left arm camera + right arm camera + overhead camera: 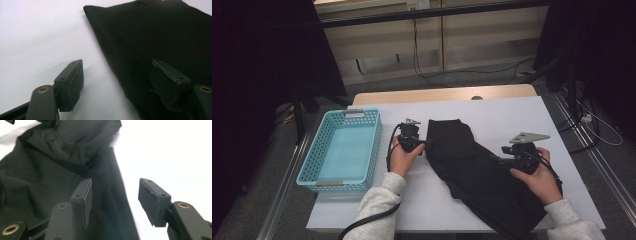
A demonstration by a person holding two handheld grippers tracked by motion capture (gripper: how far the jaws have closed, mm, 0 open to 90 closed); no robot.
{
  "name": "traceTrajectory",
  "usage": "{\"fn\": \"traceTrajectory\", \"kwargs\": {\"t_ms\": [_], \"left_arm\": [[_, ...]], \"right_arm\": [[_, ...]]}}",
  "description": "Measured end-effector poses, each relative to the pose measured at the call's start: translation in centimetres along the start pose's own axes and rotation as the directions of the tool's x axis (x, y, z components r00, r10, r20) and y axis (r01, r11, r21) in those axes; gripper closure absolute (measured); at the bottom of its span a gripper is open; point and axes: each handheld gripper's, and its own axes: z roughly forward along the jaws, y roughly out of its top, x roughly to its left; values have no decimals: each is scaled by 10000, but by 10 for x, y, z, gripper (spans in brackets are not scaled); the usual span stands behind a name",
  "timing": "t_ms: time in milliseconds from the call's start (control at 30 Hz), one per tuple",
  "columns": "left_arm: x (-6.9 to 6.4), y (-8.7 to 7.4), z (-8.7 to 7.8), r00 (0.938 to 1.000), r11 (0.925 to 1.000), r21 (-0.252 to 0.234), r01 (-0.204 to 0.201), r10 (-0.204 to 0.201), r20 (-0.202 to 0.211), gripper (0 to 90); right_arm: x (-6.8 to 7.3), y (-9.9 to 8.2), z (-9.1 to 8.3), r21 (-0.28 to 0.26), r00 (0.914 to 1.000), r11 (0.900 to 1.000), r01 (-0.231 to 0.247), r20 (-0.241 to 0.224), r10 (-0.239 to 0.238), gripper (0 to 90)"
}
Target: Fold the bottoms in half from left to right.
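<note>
- High view: a black garment (477, 170), most likely a pair of trousers, lies spread across the white table cover (512, 112), running on a slant from the middle of the table toward the near right corner. Its far end looks folded back on itself into a neat block, which suggests folding is the work in hand.
- A light-blue perforated basket (343, 149) stands at the left edge of the table, well apart from the cloth and with nothing visible inside; it is probably where the folded piece will go.
- The left gripper (424, 145) sits at the left edge of the folded block, held level by the person's left hand (401, 159). In the left gripper view its jaws stand moderately apart, one pad (72, 82) over the white surface and the other pad (168, 83) over the dark fabric, so they straddle the cloth's edge without pressing on it. That placement fits a pinch on the border.
- The right gripper (498, 161) rests over the middle of the garment, its grey plate uppermost. The right gripper view shows the jaws part-open, one above the fabric and one above the bare cover, again astride an edge, with nothing clamped.
- Judging by this, both tools are lined up on opposite borders so the cloth can be lifted evenly; a grip on one layer alone could undo the fold.
</note>
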Motion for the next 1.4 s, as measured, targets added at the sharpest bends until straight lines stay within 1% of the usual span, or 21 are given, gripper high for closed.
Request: {"fn": "traceTrajectory", "kwargs": {"t_ms": [33,167,200,233,300,333,400,500,533,667,700,733,867,967,1033,1100,1133,1233,1267,1333,1400], "left_arm": [[0,1,3,10000,9999,-84,79,-79,6,326],[-5,5,10,9998,9998,-106,-156,154,-120,400],[-9,7,12,9985,9986,-124,-512,510,-197,450],[-9,7,12,9985,9986,-124,-512,510,-197,526],[-12,8,14,9973,9990,52,-443,439,594,703],[-14,8,15,9973,9996,-28,-268,269,687,782],[-15,11,16,9978,9998,124,-161,153,649,820],[-14,12,15,9976,9998,166,76,-87,680,833],[-6,12,12,9963,9988,177,460,-471,723,836],[17,9,-5,9966,9966,-35,820,-819,133,837],[17,9,-5,9966,9966,-35,820,-819,133,837],[27,6,-12,9944,9944,-175,1043,-1046,-155,836],[37,2,-20,9885,9883,-483,1449,-1467,-353,833],[37,2,-22,9883,9887,-544,1399,-1427,-534,832],[39,0,-24,9873,9884,-542,1422,-1455,-630,832],[39,0,-25,9874,9883,-545,1425,-1458,-620,832],[39,-1,-26,9865,9870,-616,1484,-1522,-611,832],[39,-1,-26,9869,9875,-610,1456,-1493,-610,832],[39,-2,-27,9864,9871,-627,1475,-1515,-640,832],[39,-3,-26,9865,9871,-607,1480,-1516,-615,832],[39,-3,-27,9859,9859,-667,1532,-1571,-571,832]], "right_arm": [[-2,-2,-3,25,10000,10000,-63,42,63,445],[-7,-7,-9,-46,9995,9997,-243,189,244,445],[-9,-11,-13,-26,9991,9995,-300,286,300,445],[-9,-13,-14,-16,9989,9994,-338,321,338,445],[-11,-16,-17,16,9985,9992,-407,368,406,445],[-11,-17,-18,20,9983,9991,-431,392,430,445],[-12,-19,-21,42,9979,9989,-470,452,468,445],[-13,-22,-25,20,9977,9988,-491,471,490,446],[-13,-23,-27,34,9976,9988,-494,487,491,446],[-16,-25,-30,20,9969,9984,-566,540,564,445],[-16,-25,-30,40,9970,9984,-570,532,567,446],[-16,-26,-31,54,9969,9983,-584,537,580,446],[-17,-31,-34,285,9967,9977,-612,551,596,464],[-19,-36,-36,463,9957,9961,-754,568,727,486],[-21,-43,-38,899,9936,9910,-996,621,943,530],[-22,-45,-39,1012,9928,9888,-1098,592,1042,556],[-23,-50,-40,1275,9917,9835,-1281,289,1254,589],[-22,-54,-39,1528,9923,9804,-1241,223,1221,628],[-21,-55,-42,1603,9907,9778,-1351,408,1302,740],[-24,-55,-42,1744,9917,9762,-1287,288,1256,900],[-28,-56,-43,1774,9876,9723,-1520,-124,1567,900]]}}
